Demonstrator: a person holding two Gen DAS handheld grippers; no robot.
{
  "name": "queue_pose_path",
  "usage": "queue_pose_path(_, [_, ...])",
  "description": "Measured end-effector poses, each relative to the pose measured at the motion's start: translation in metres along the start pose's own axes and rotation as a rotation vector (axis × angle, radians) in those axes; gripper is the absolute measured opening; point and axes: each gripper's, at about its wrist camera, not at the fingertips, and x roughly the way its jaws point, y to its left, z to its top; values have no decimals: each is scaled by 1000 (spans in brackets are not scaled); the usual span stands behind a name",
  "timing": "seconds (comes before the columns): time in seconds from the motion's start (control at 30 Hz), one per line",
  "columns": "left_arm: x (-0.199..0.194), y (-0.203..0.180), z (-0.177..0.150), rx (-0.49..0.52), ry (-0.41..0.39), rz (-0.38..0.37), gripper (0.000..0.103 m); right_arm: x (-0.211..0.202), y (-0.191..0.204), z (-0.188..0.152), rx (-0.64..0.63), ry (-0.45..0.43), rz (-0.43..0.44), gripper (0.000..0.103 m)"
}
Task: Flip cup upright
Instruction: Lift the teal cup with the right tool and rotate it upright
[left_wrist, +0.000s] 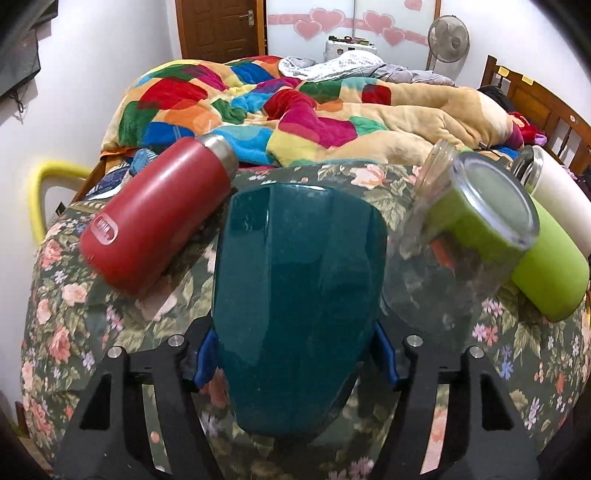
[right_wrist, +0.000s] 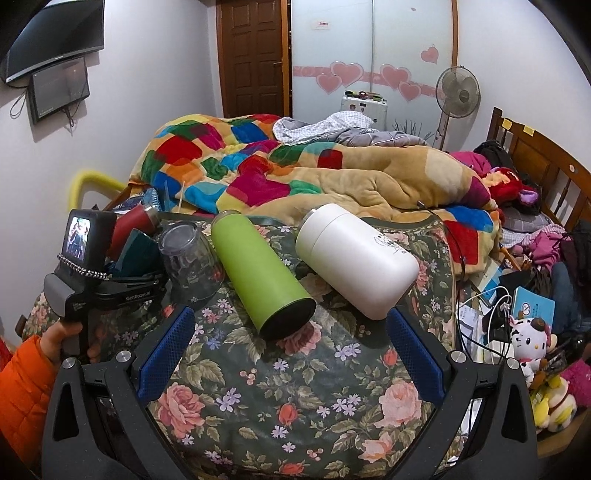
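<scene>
Cup (left_wrist: 299, 295), teal, sits clamped between your left gripper (left_wrist: 297, 360) pads, above the floral cloth (left_wrist: 74, 314); red flask (left_wrist: 159, 214) lies to its left, glass (left_wrist: 432, 258) to its right; your right gripper (right_wrist: 291, 373) is spread apart, holding nothing, before the green bottle (right_wrist: 258, 273).

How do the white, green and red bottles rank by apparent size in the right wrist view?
1. white bottle and green bottle: look alike, unranked.
2. red bottle: smallest, but farther off and partly hidden.
</scene>
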Motion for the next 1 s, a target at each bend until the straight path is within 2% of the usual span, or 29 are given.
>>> queue_pose_path(0.23, [-27, 4, -20, -23, 7, 12, 67, -12, 4, -1, -7, -19, 7, 103])
queue_pose_path(0.57, [-98, -8, -31, -4, -77, 10, 67, -39, 8, -8, -19, -64, 19, 103])
queue_pose_path(0.83, [-151, -42, -29, 33, -161, -56, 67, -62, 2, -13, -15, -106, 21, 103])
queue_pose_path(1.0, [-170, -73, -28, 85, -196, -105, 67, -72, -4, -19, -1, -123, 20, 103])
